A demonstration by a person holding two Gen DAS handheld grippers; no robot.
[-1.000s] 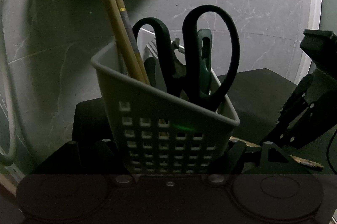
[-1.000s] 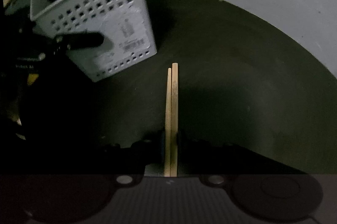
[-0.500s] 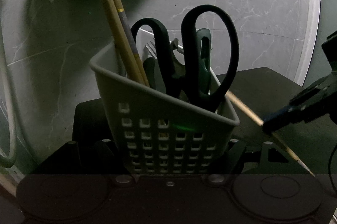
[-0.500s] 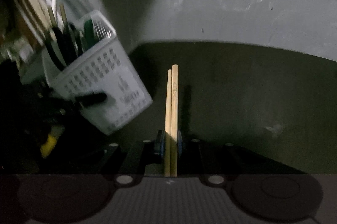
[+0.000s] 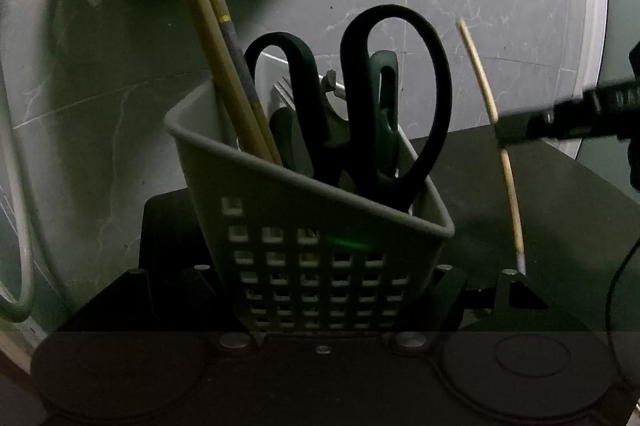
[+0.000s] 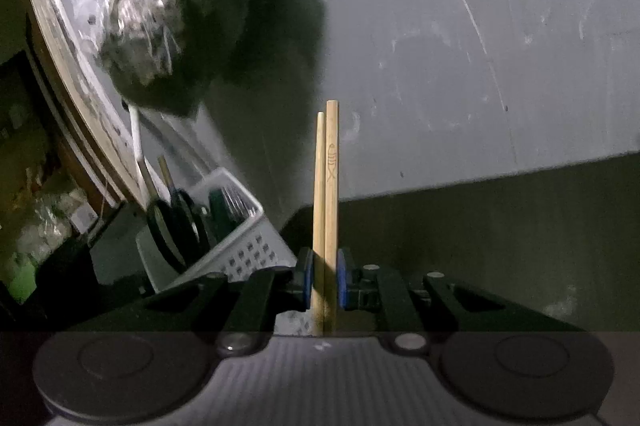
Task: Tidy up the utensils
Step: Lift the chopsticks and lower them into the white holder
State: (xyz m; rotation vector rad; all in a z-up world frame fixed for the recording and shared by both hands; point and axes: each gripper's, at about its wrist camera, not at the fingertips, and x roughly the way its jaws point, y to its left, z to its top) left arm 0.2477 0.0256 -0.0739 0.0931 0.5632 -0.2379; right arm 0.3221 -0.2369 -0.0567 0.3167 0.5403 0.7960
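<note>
The change since a second ago is all on the right side. The right tongs point(image 6: 324, 280) have risen and rolled: a moment back they pointed down at the dark desk point(image 6: 500, 226) with the utensil basket point(image 6: 240, 246) up close on the left, and now they look nearly level toward the grey marbled wall point(image 6: 480, 26), with the basket lower and farther off to the left. Seen from the left side, the pair of chopsticks point(image 6: 326, 194) has gone from lying low and slanted near the desk to standing almost upright in the air, right of the basket. The left tongs point(image 5: 332, 290) have not shifted, and the basket sits just as it did.

Nearest, the left tongs stay closed on the basket, one finger pressed against each side of its perforated lower wall, and the basket tilts. Inside it stand black-handled scissors point(image 5: 360, 106), two wooden chopsticks leaning to the left, a fork and some dark-handled tools that are hard to make out.

The right tongs are clamped on the pair of chopsticks, blue pads point(image 6: 305, 276) tight against both sticks, which lie side by side and jut forward past the pads; one carries a small fish mark.

Farther back, a crinkled plastic bag point(image 6: 160, 14) of something dark hangs above the basket against the wall.
</note>
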